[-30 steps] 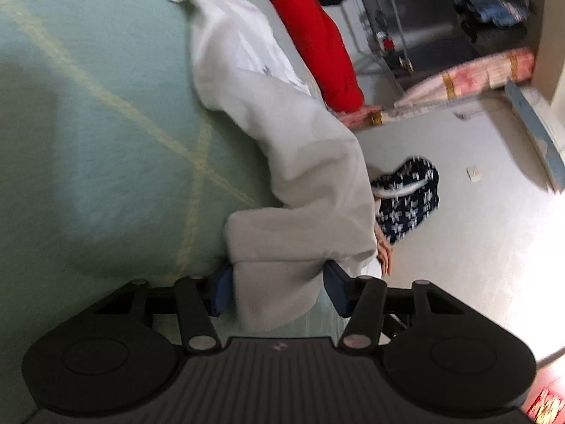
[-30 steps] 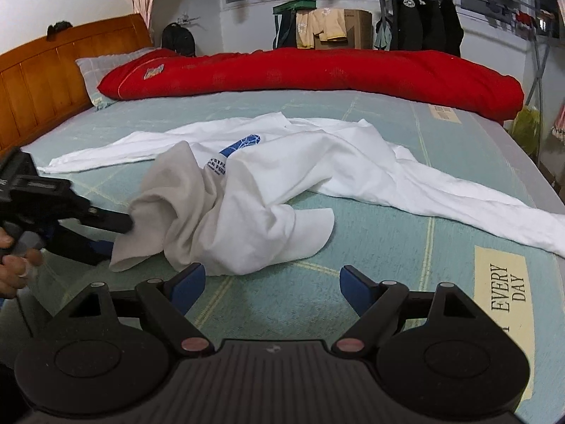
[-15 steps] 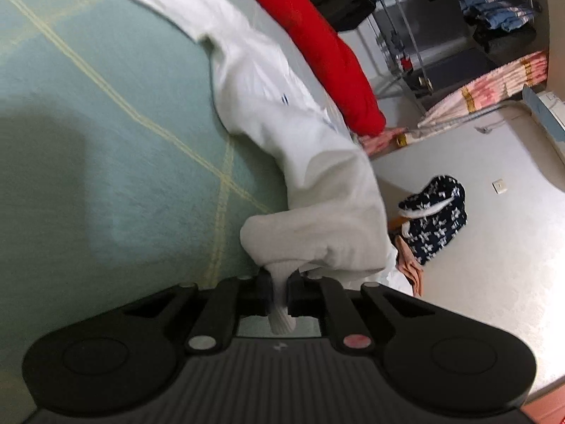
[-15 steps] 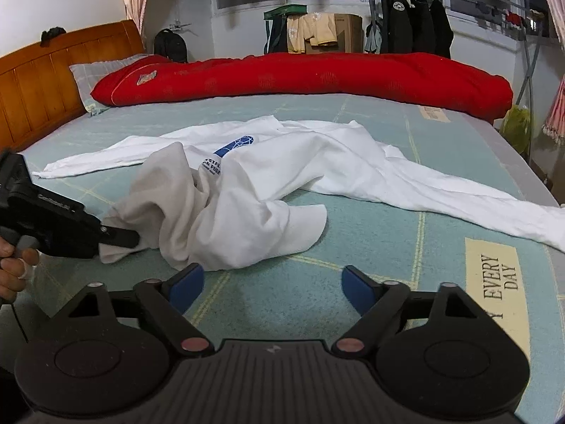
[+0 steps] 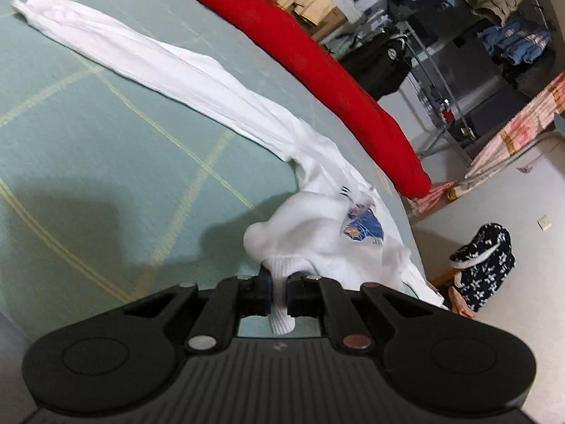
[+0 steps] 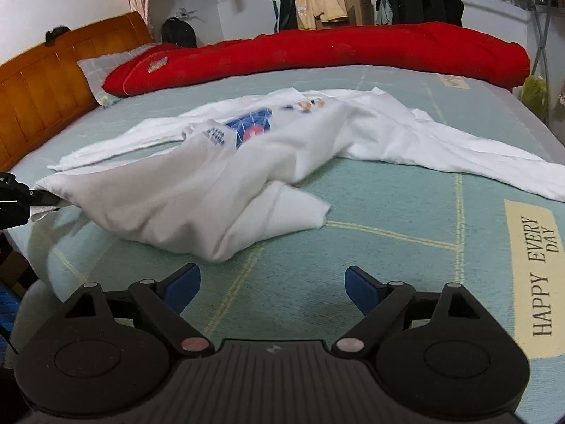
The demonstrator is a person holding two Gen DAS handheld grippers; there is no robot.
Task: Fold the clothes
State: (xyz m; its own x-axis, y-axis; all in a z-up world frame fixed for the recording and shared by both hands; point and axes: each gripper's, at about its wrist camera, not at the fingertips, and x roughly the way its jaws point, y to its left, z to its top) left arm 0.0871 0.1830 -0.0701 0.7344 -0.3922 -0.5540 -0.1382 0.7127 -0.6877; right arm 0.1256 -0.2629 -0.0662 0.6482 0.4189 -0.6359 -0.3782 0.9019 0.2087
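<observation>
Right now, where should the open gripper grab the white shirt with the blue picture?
Probably the loose hem corner of the white long-sleeved shirt, coming from the near side. It lies flat and free on the green bedsheet, nearest the open right gripper.

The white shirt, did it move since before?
Yes. The left gripper has dragged the white shirt leftward toward the bed edge; it now lies stretched out with its blue print uncovered.

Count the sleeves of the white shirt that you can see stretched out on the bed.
2. One sleeve runs out to the right of the shirt in the right wrist view; the other sleeve trails away toward the headboard.
</observation>
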